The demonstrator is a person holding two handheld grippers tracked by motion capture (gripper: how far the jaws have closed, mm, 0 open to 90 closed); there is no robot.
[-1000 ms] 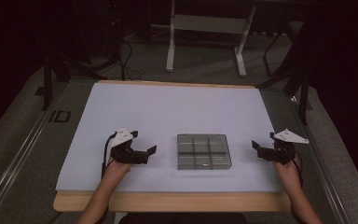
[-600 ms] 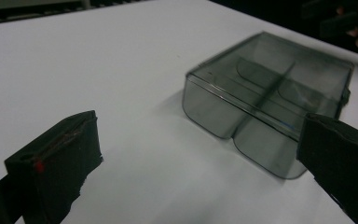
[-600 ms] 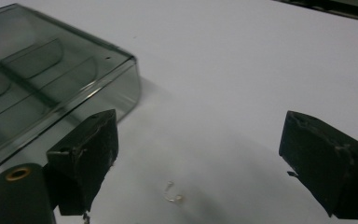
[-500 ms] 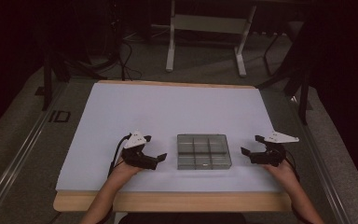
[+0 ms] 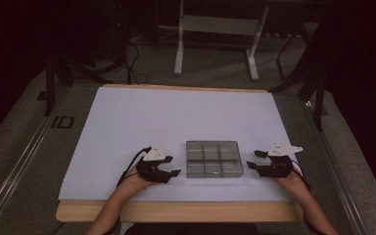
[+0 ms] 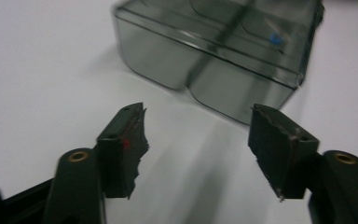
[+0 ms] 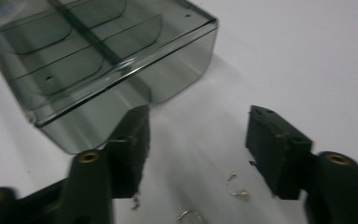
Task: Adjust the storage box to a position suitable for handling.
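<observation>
Around my work

My table (image 5: pixel 176 211) is wood-edged under a white sheet (image 5: pixel 176 117). Small bent wire clips (image 7: pixel 237 192) lie on the sheet close before me. Past the far edge I see grey floor, a white frame's legs (image 5: pixel 215 44) and dark cables (image 5: pixel 127 63). A rail (image 5: pixel 24 161) runs along the left.

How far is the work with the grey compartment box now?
Done: the left gripper and right gripper flank the compartment box. In hand: their jaws have just been closing, nothing between them. Left: gripping the box; small metal clips lie on the table.
</observation>
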